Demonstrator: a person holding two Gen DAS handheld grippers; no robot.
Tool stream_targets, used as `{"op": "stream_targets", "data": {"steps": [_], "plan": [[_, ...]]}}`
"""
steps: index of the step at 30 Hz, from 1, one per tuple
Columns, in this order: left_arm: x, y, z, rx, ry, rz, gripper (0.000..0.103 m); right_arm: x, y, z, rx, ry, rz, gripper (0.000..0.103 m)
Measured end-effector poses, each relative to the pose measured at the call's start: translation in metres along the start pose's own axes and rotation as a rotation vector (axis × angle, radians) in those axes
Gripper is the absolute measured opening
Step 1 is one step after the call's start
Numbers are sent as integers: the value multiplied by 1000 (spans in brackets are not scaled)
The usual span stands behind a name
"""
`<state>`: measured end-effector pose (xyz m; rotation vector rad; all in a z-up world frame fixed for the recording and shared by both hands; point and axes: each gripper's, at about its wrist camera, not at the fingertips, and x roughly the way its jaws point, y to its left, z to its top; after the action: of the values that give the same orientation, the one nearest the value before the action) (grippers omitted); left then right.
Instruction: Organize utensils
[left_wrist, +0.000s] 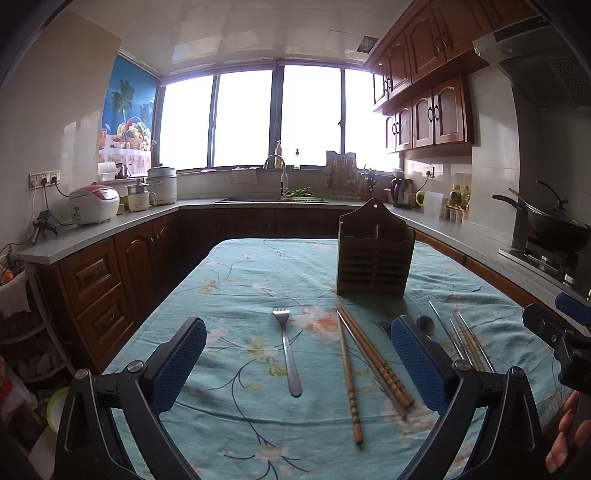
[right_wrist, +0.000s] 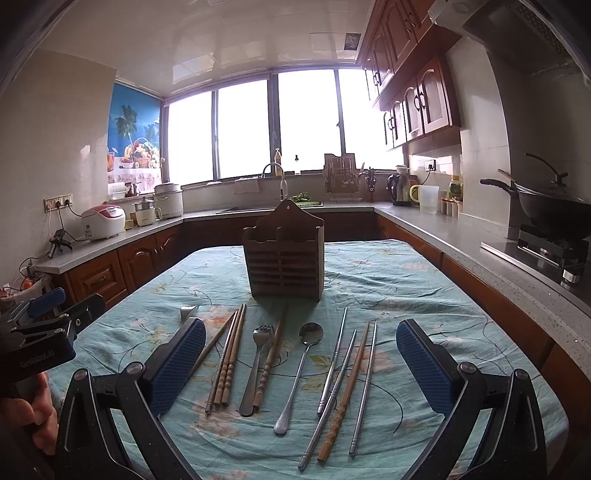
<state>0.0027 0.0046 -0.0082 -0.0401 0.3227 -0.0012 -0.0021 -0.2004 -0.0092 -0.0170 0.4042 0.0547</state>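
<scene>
A brown wooden utensil holder stands empty on the floral tablecloth. In the left wrist view a steel fork and wooden chopsticks lie between the fingers of my left gripper, which is open and empty above them. In the right wrist view my right gripper is open and empty over a second fork, a steel spoon, wooden chopsticks and metal chopsticks. The left gripper shows at the left edge.
The table stands in a kitchen with counters on three sides. A wok sits on the stove at right. Rice cookers stand on the left counter. A sink lies under the window.
</scene>
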Motion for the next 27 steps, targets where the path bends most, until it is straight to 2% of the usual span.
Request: {"op": "stream_targets", "data": {"steps": [18, 27], "plan": [[4, 1, 4, -8, 20, -27, 101, 5, -7, 3, 36, 20, 18, 103], [27, 13, 14, -54, 105, -88, 100, 23, -24, 16, 96, 89, 43, 103]]}}
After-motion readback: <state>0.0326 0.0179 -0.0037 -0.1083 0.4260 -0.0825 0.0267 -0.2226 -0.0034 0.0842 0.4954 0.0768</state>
